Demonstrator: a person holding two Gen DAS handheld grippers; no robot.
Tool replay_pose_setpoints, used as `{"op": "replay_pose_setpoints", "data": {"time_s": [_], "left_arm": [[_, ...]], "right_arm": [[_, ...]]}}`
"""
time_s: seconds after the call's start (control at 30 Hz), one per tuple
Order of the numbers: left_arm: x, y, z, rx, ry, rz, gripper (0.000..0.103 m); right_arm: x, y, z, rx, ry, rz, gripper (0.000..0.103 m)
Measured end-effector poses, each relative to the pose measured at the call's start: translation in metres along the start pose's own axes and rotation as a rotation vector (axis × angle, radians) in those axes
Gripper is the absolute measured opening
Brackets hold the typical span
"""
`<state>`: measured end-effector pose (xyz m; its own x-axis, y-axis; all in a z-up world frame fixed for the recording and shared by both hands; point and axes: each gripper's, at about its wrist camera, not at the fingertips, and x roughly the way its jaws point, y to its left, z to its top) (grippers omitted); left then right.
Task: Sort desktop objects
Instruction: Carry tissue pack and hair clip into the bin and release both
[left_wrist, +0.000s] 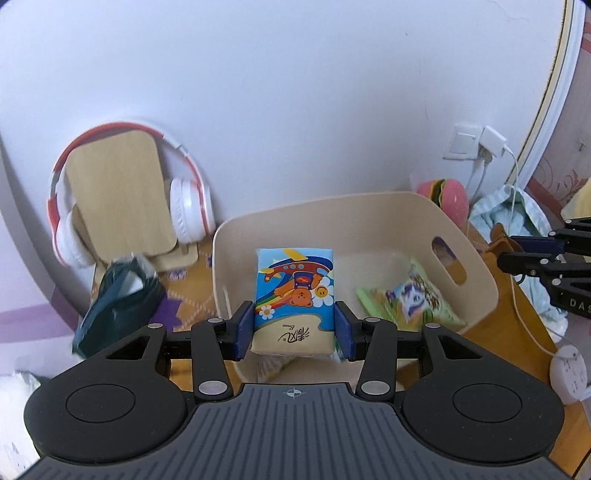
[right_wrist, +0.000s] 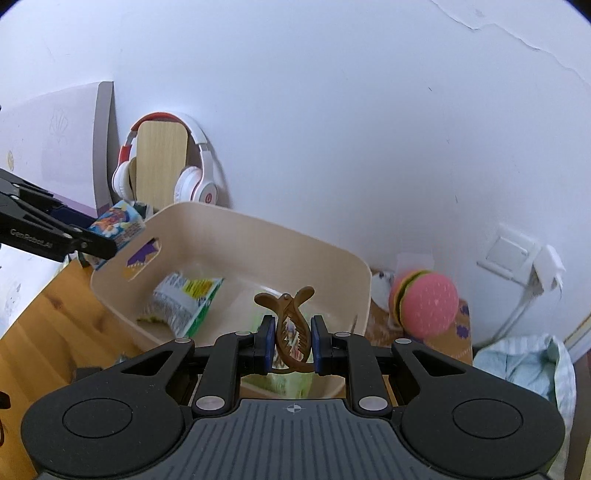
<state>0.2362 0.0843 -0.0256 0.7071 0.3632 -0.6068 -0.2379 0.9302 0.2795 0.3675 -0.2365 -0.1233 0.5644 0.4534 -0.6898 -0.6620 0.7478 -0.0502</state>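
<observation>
Hair claw (right_wrist: 289, 329), right view only.

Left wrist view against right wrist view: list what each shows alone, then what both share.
Left only: a dark bag beside the bin and a white power strip.
Right only: the brown hair claw in the right tool.
Both: beige bin, tissue pack in the left tool, headphones, burger toy.
</observation>
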Motion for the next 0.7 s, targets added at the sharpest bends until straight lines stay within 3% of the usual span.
{"op": "replay_pose_setpoints", "data": {"time_s": [0.33,0.7], "left_arm": [[0.037,0.000,0.015,-0.018,0.019,0.028,0.047],[0.083,-0.005,0.003,-0.017,0.162,0.060,0.047]], "right_arm": [[0.044,0.002,0.025,0.024,0.018,0.016,0.019],[0.094,0.012,0.014,0.028,0.136,0.026,0.019]]}}
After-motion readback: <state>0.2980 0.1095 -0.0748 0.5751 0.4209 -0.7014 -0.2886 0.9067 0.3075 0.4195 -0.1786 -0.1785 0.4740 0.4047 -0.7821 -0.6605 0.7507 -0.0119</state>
